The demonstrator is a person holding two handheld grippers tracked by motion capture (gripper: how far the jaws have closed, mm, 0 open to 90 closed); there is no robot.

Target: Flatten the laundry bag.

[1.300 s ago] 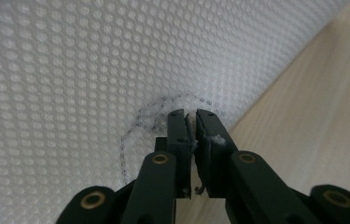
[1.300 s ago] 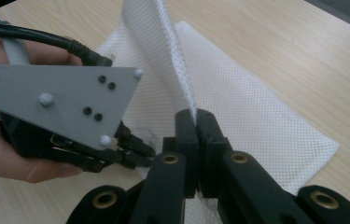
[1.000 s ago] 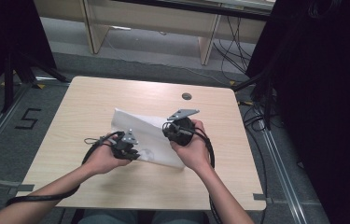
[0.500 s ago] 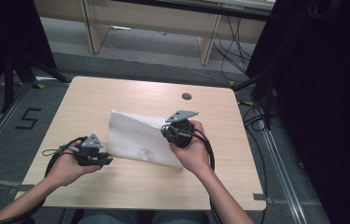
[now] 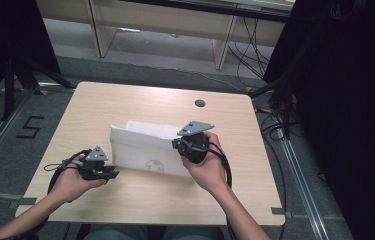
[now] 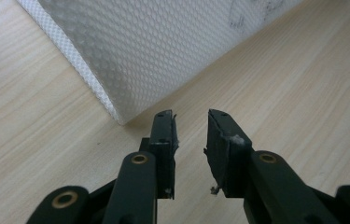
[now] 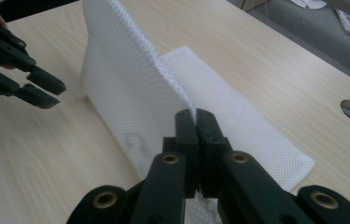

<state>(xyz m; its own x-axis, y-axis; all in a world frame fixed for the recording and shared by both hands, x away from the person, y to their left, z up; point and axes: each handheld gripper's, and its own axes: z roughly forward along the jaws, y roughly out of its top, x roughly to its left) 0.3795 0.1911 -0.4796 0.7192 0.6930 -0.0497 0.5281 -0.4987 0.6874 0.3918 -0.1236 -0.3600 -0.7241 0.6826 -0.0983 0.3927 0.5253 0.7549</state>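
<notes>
Pinching the white mesh cloth (image 7: 130,93) tight, the right claw (image 7: 195,122) lifts it; the left claw (image 6: 191,122), half open and empty after closing a bit, has the cloth's corner just ahead-left.

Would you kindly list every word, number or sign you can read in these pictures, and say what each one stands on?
"5": a dark figure marked on the grey floor left of the table.
A faint round grey mark on the white mesh cloth: too blurred to read.
Faint grey print at the cloth's top edge in the left gripper view: too small to read.
There is nothing else readable.
</notes>
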